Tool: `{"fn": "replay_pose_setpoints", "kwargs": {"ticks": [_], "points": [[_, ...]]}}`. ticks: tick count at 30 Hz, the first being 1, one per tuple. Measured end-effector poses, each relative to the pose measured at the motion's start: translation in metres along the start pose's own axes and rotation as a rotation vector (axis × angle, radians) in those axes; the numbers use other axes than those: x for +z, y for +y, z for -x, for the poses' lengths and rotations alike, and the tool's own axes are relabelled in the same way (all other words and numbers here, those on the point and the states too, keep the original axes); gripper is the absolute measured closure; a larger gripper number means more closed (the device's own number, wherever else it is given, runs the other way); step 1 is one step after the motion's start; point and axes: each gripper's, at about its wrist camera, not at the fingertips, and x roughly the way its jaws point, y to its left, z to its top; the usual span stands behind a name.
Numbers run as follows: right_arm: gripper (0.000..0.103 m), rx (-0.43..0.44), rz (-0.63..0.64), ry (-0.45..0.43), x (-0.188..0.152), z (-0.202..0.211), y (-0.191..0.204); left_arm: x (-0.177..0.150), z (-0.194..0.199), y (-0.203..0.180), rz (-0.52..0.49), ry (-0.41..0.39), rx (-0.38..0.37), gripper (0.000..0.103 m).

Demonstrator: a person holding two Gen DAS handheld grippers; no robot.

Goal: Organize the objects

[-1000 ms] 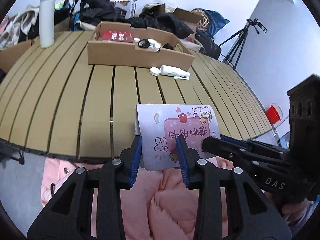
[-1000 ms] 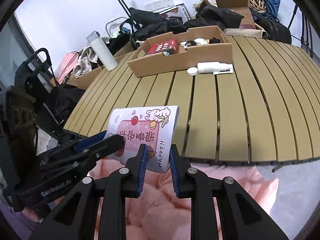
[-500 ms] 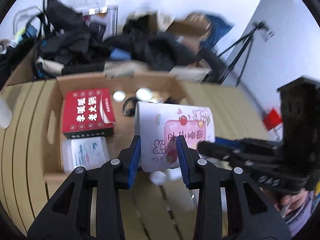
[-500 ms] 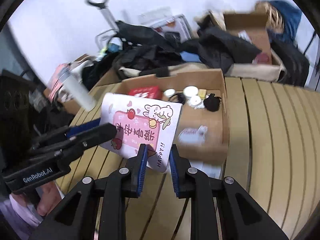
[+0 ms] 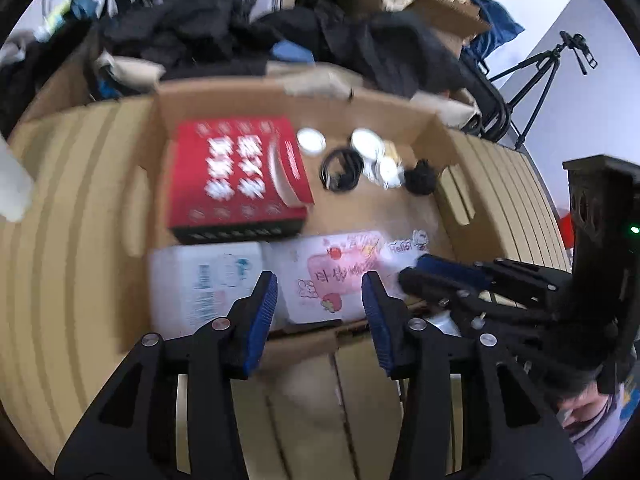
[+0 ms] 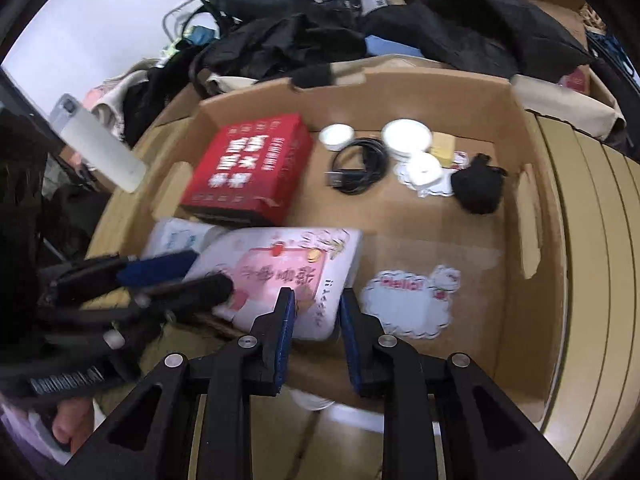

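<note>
Both pairs of fingers are opening: the left gripper (image 5: 318,306) no longer presses the pink card pouch (image 6: 288,276), while the right gripper (image 6: 314,322) barely straddles its edge. A second ago the pouch hung at the desk edge; now it lies inside the cardboard box (image 6: 532,216) beside the red carton (image 6: 248,168), so this placement looks nearly done.

Card (image 6: 280,276) in box (image 6: 532,152); carton (image 6: 248,168) behind it
</note>
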Motion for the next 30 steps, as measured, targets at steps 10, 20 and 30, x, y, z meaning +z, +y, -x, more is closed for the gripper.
{"fn": "replay_pose_setpoints", "kwargs": {"ticks": [10, 20, 30], "points": [[0.077, -0.088, 0.053, -0.18, -0.032, 0.169, 0.045, -0.033, 0.176, -0.026, -0.078, -0.184, 0.092, 0.036], [0.058, -0.164, 0.119, -0.259, -0.129, 0.281, 0.098, -0.137, 0.281, -0.059, -0.13, -0.258, 0.138, 0.023], [0.022, -0.258, 0.016, -0.422, -0.319, 0.247, 0.122, -0.289, 0.253, -0.048, -0.149, -0.241, -0.065, 0.0]]}}
